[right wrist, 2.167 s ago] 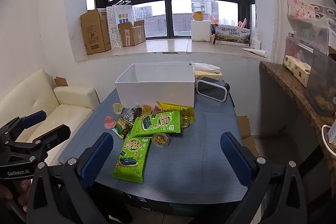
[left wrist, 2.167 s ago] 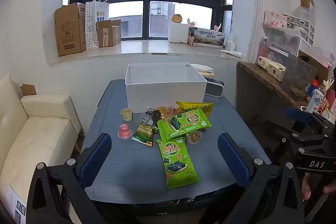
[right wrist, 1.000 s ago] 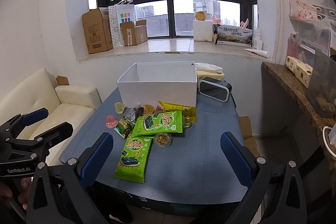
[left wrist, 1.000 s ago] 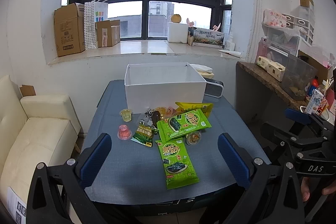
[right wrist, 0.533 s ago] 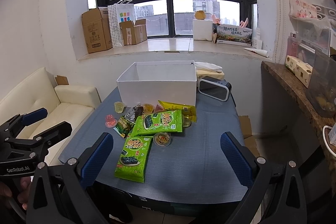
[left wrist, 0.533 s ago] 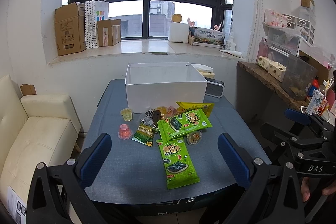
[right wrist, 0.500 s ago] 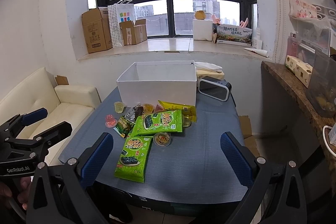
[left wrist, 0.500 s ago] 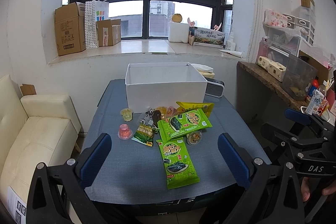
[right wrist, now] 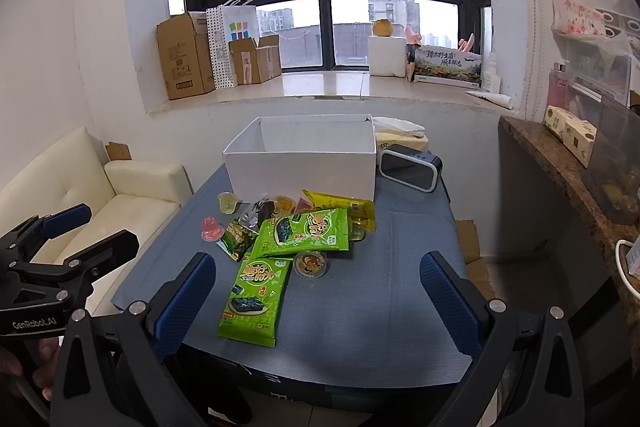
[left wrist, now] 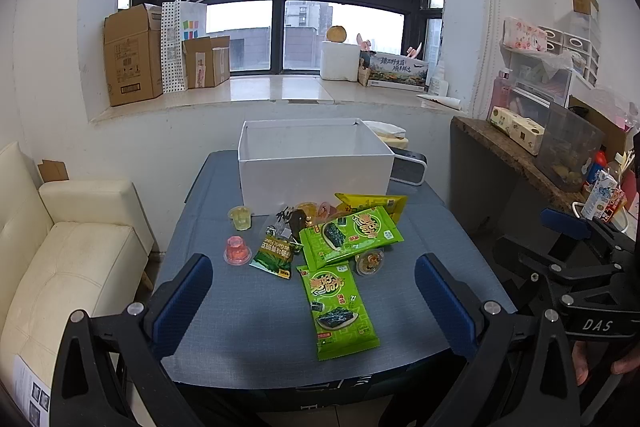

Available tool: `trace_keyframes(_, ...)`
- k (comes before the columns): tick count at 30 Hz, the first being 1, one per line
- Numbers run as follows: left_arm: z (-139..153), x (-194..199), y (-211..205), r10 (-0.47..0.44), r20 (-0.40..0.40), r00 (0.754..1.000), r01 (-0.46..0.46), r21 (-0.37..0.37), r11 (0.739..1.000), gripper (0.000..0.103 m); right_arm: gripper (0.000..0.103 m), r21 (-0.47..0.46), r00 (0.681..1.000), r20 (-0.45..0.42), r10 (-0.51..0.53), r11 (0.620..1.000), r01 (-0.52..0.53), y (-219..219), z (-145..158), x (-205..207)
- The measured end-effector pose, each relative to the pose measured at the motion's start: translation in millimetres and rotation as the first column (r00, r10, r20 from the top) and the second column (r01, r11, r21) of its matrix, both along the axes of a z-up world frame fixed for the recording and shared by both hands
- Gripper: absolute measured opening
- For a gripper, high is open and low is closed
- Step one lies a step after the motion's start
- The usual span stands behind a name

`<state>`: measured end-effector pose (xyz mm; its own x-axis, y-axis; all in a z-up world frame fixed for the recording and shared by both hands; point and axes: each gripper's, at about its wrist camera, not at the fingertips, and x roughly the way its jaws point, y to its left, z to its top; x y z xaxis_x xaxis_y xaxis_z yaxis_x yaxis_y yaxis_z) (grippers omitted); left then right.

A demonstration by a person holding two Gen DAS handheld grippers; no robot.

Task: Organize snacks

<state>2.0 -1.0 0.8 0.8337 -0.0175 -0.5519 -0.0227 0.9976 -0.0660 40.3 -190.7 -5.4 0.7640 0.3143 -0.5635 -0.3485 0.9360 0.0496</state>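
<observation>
A pile of snacks lies on a grey-blue table (left wrist: 248, 327) in front of an open white box (left wrist: 314, 171). Two green seaweed packs (left wrist: 338, 307) (left wrist: 350, 237), a yellow pack (left wrist: 372, 203), a small green packet (left wrist: 274, 257), a red jelly cup (left wrist: 237, 251), a yellow jelly cup (left wrist: 240, 218) and an orange jelly cup (left wrist: 370, 262) show. My left gripper (left wrist: 316, 301) is open and empty, back from the table's near edge. My right gripper (right wrist: 318, 293) is open and empty too. The box (right wrist: 304, 163) and packs (right wrist: 254, 297) also show in the right wrist view.
A black clock radio (right wrist: 410, 169) stands right of the box. A cream sofa (left wrist: 60, 259) is left of the table. A dark counter (left wrist: 516, 155) with containers is on the right. Cardboard boxes (left wrist: 128, 57) sit on the windowsill.
Both grippers have stayed nearly still, with only slight drift of the views. Nothing on the table has moved.
</observation>
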Motion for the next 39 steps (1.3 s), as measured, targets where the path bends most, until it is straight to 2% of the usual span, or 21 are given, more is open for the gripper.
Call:
trace_keyframes(7,-4.4,4.0,13.0,0.022,-0.007,1.0,-0.022,-0.01,1.0,0.103,0.103,-0.042,1.0,-0.029,0.0,0.999,-0.002,18.9,-11.6,14.0)
trace_keyframes(13,-7.9,8.6,33.9,0.057,0.004,0.998,-0.057,-0.022,0.998,0.103,0.103,-0.022,0.996,-0.087,0.033,0.999,-0.035,43.6,-34.1,37.7)
trace_keyframes(17,-15.7,12.5,53.2,0.08,-0.004,0.997,-0.08,-0.049,0.996,0.103,0.103,-0.061,0.982,-0.187,0.031,0.997,-0.043,70.4,-63.3,63.5)
trace_keyframes(24,-41.8,29.9,88.5,0.136,-0.064,0.989,-0.141,-0.077,0.987,0.103,0.103,-0.154,0.949,-0.316,-0.009,0.987,-0.042,113.0,-123.0,98.9)
trace_keyframes(27,-54.8,38.1,102.1,0.154,-0.095,0.984,-0.162,-0.084,0.983,0.103,0.103,-0.204,0.937,-0.35,-0.003,0.976,-0.073,131.1,-145.5,104.7)
trace_keyframes(33,-75.6,53.8,120.6,0.171,-0.136,0.976,-0.185,-0.097,0.978,0.103,0.103,-0.238,0.901,-0.433,-0.013,0.966,-0.1,148.0,-182.4,111.3)
trace_keyframes(35,-80.7,59.0,122.6,0.172,-0.149,0.974,-0.188,-0.097,0.977,0.103,0.094,-0.22,0.888,-0.46,-0.009,0.97,-0.104,147.4,-190.2,112.7)
trace_keyframes(36,-83.3,61.6,123.4,0.172,-0.153,0.973,-0.188,-0.097,0.977,0.103,0.09,-0.217,0.895,-0.446,-0.004,0.971,-0.104,146.6,-189.4,111.4)
trace_keyframes(38,-87.1,67.6,123.9,0.166,-0.162,0.973,-0.183,-0.099,0.978,0.103,0.075,-0.21,0.902,-0.432,0.023,0.97,-0.125,146.1,-186.6,108.1)
trace_keyframes(39,-88.4,70.4,123.4,0.156,-0.164,0.974,-0.174,-0.102,0.979,0.103,0.075,-0.208,0.901,-0.434,0.03,0.969,-0.132,147.3,-187.6,107.0)
